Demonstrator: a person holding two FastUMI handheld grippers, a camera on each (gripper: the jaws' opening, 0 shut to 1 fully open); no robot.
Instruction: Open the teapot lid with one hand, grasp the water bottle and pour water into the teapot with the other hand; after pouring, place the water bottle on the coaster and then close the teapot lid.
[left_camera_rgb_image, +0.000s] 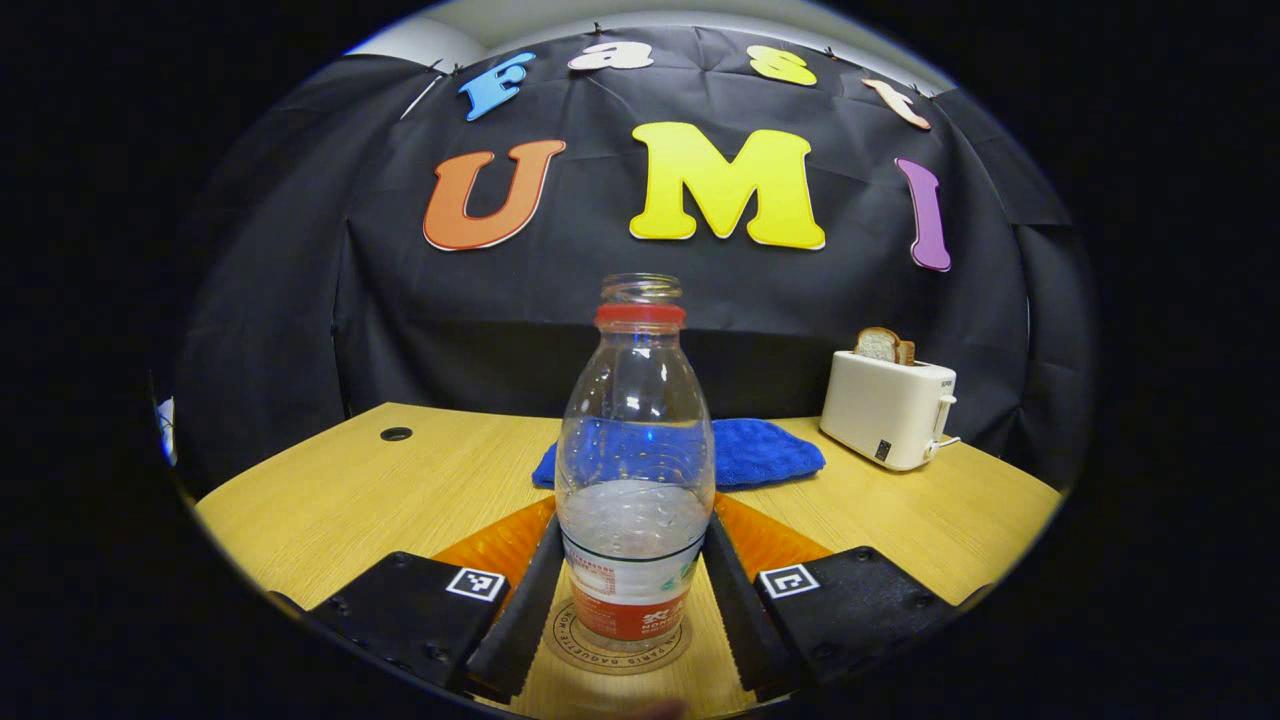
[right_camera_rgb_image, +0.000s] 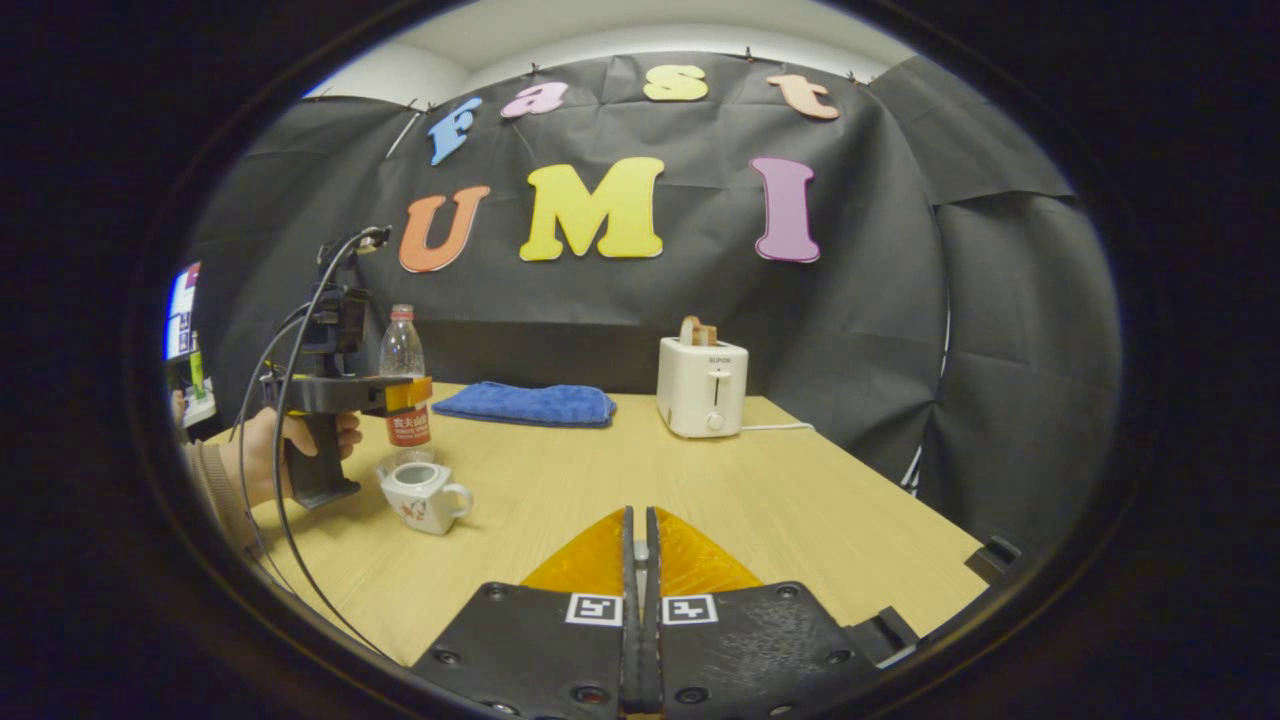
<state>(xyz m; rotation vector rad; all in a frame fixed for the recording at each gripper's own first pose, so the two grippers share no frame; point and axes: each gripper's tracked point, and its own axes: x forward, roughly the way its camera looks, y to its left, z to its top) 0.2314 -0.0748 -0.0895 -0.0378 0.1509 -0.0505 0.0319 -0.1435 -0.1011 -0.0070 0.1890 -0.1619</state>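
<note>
A: The clear plastic bottle (left_camera_rgb_image: 636, 480), uncapped and part full, stands on a round coaster (left_camera_rgb_image: 617, 648) between the left gripper (left_camera_rgb_image: 628, 610)'s fingers. Gripped or just flanked? Cannot tell.

B: The right gripper (right_camera_rgb_image: 640, 560) is closed, empty. Nearby: a lidless white teapot (right_camera_rgb_image: 424, 495), blue cloth (right_camera_rgb_image: 530, 404), boxy toaster (right_camera_rgb_image: 702, 386) on the wood-grain table (right_camera_rgb_image: 780, 500).

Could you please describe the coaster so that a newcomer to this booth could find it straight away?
Start at the wooden table and go to the clear water bottle between the left tool's fingers. The coaster is the thin, round disc under the bottle's base, with lettering around its rim; unlike the blue cloth behind, it is flat and pale.
</note>
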